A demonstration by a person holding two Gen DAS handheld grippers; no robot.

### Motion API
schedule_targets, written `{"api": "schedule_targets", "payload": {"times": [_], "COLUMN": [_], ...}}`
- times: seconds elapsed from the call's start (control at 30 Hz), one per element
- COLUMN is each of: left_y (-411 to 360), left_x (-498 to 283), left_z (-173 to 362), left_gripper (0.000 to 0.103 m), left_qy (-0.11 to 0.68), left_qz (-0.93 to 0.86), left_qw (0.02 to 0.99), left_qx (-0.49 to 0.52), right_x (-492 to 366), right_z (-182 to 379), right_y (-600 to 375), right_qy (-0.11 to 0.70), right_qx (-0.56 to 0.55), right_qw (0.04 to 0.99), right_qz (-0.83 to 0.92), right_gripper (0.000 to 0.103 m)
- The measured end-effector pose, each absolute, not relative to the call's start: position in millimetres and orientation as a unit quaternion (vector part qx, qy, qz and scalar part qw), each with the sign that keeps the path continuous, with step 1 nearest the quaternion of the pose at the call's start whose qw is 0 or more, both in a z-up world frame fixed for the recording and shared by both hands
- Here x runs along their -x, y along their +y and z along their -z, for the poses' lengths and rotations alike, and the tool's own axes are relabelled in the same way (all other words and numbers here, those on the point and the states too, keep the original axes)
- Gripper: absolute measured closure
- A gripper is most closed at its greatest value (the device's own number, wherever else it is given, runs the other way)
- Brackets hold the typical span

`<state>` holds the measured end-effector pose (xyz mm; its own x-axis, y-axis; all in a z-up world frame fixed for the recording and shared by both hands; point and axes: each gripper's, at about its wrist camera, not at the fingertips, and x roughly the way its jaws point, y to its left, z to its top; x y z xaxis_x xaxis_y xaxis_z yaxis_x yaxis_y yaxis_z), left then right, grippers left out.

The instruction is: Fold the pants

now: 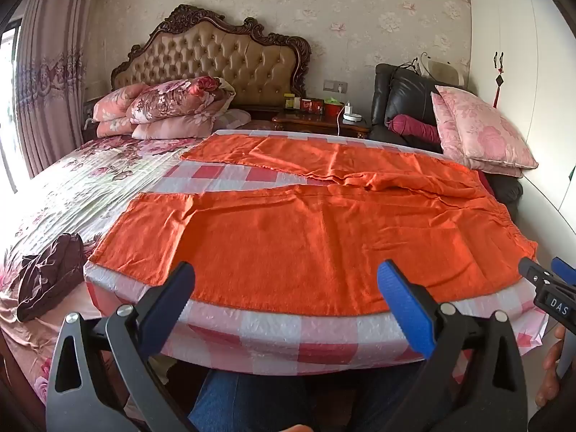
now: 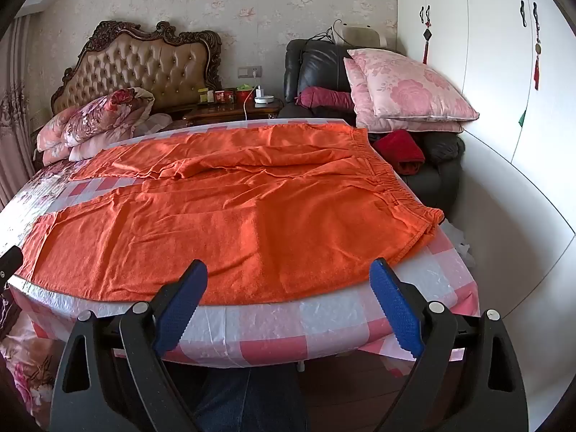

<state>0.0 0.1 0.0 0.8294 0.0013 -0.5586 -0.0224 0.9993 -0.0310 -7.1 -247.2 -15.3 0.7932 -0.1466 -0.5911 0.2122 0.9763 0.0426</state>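
Orange cloth pants [image 1: 324, 230] lie spread flat on a pink-and-white checked board [image 1: 273, 338], legs apart, elastic waistband at the right end. The board rests across a bed with a floral cover [image 1: 82, 187] and a tufted brown headboard [image 1: 216, 57]; a black leather armchair [image 2: 316, 61] carries pink pillows [image 2: 414, 90]. My left gripper [image 1: 288, 298] and my right gripper [image 2: 288, 298] both stand wide apart and empty, above the board's near edge, tilted downward over the pants.

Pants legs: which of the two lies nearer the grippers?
The wider-looking leg along the board's near edge, right in front of both open grippers. The other leg lies beyond it, across a strip of checked cover, toward the nightstand.
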Motion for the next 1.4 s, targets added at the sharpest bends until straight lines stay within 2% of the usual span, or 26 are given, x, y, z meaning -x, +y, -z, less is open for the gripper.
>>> {"api": "schedule_targets", "payload": {"times": [1.17,1.4], "left_y": [2,-8], "left_x": [-3,-46], "left_z": [9,25], "left_gripper": [0.002,0.002], "left_qy": [0.301,0.313], "left_qz": [-0.001,0.019], "left_qw": [0.953,0.95], "left_qx": [0.018,-0.008], "right_x": [4,-40], "right_z": [29,6], "right_y": [-253,-283], "right_qy": [0.32,0.326], "right_qx": [-0.051,-0.063], "right_qw": [0.941,0.941], "right_qz": [0.094,0.069], "right_gripper": [0.014,0.014]}}
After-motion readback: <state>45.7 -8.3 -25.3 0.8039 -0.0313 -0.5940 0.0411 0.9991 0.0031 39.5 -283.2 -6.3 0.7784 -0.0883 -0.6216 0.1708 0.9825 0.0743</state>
